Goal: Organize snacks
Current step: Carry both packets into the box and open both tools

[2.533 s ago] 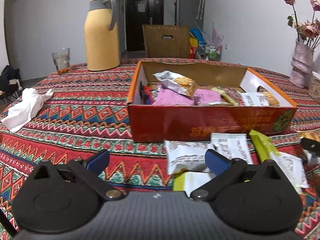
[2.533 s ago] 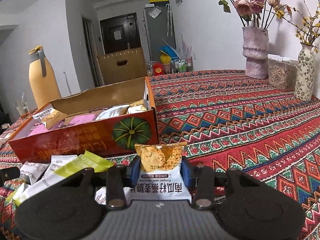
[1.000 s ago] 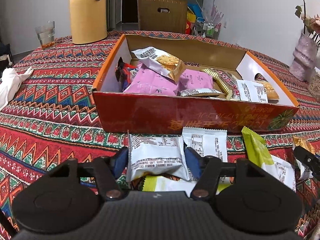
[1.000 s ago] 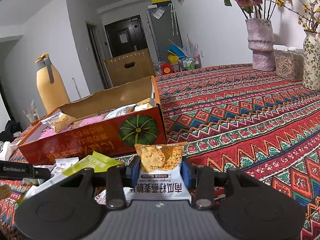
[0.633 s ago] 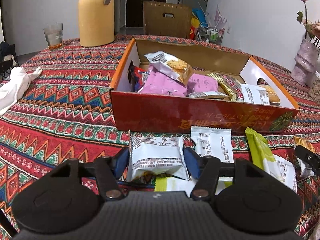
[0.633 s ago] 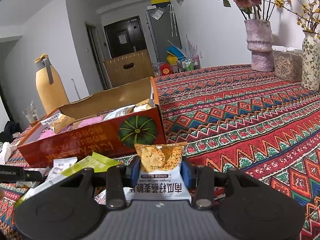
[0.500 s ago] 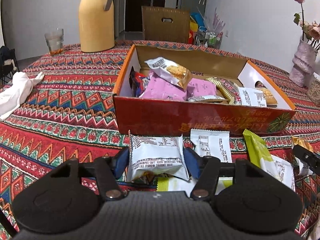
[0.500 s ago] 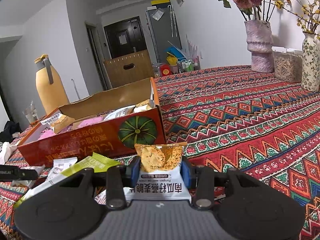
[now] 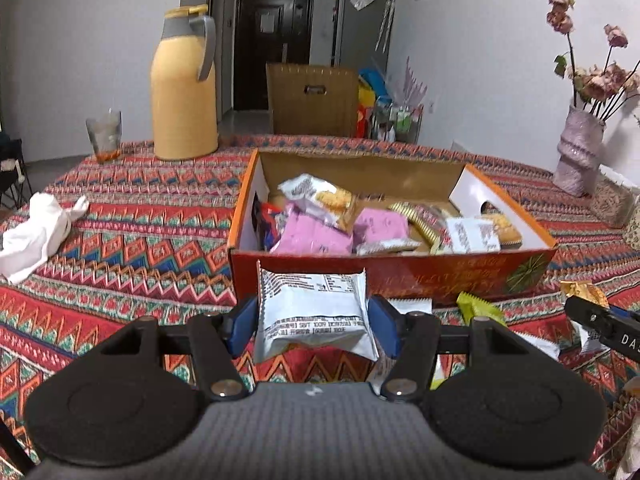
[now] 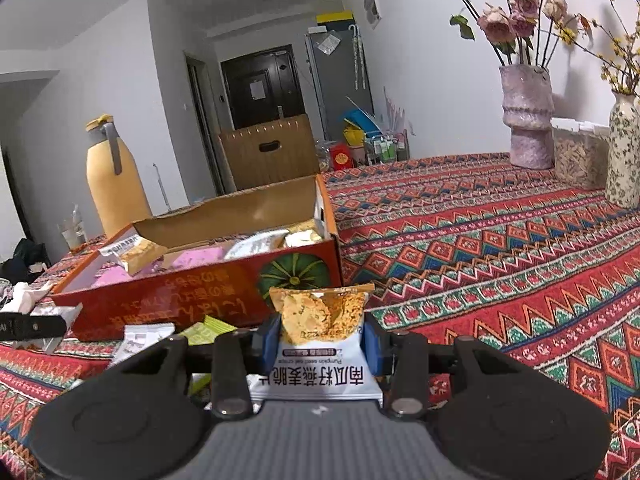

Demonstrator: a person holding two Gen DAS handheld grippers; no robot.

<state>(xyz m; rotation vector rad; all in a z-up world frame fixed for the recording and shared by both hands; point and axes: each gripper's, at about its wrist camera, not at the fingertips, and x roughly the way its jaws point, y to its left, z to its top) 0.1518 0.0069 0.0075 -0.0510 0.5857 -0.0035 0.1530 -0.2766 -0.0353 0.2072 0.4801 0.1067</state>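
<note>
The left gripper (image 9: 313,325) is clamping a white snack packet (image 9: 314,314) just in front of the red box (image 9: 400,274); the right gripper (image 10: 320,340) is pinching a pumpkin-seed crisp packet (image 10: 320,320) near the box's pumpkin-printed corner.

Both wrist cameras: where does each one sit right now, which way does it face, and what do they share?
Left wrist: behind the left gripper, shut on a white snack packet, facing the red snack box long side; the other gripper's tip at right.
Right wrist: behind the right gripper, shut on a pumpkin seed crisp packet, facing the box's pumpkin-printed corner.
Shared: box, yellow thermos, pink vase.
</note>
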